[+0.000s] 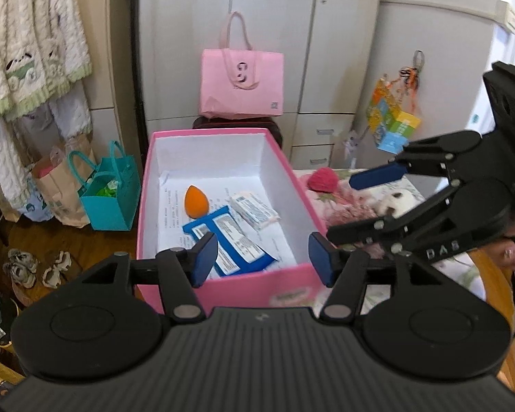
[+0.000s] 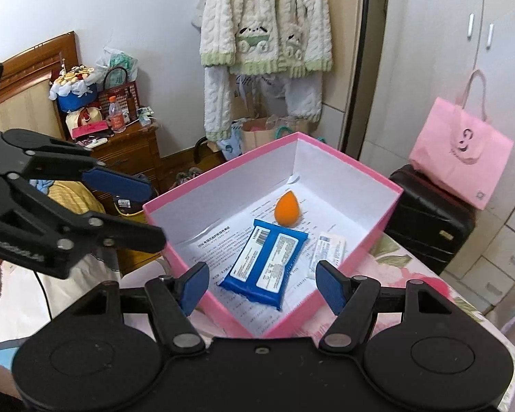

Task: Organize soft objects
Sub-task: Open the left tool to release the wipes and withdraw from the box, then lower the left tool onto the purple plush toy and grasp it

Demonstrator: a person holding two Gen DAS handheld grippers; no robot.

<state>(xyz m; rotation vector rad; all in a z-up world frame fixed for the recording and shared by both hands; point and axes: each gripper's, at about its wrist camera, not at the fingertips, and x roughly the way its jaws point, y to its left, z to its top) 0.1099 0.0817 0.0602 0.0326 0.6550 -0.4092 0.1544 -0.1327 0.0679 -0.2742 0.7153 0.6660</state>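
Note:
A pink box (image 1: 223, 288) with a white inside stands open on a flowered bedcover. In it lie an orange egg-shaped sponge (image 1: 195, 201), a blue wipes pack (image 1: 230, 240) and a white pack (image 1: 255, 211) on printed paper. My left gripper (image 1: 262, 257) hovers open over the box's near edge with nothing between its pads. From the right, my right gripper (image 1: 357, 206) also stands open and empty beside the box. The right wrist view shows the same box (image 2: 292, 312), sponge (image 2: 286, 209), blue pack (image 2: 264, 261) and white pack (image 2: 329, 250) beyond my right gripper (image 2: 261, 286). There the left gripper (image 2: 137, 209) is at the left.
A pink yarn ball (image 1: 322, 178) and a white plush toy (image 1: 398, 202) lie on the bedcover right of the box. Behind stand a pink tote (image 1: 242, 82) on a black suitcase (image 2: 425, 219), a teal bag (image 1: 110, 192), wardrobe doors, a hanging fluffy garment (image 2: 267, 27) and a cluttered wooden nightstand (image 2: 127, 151).

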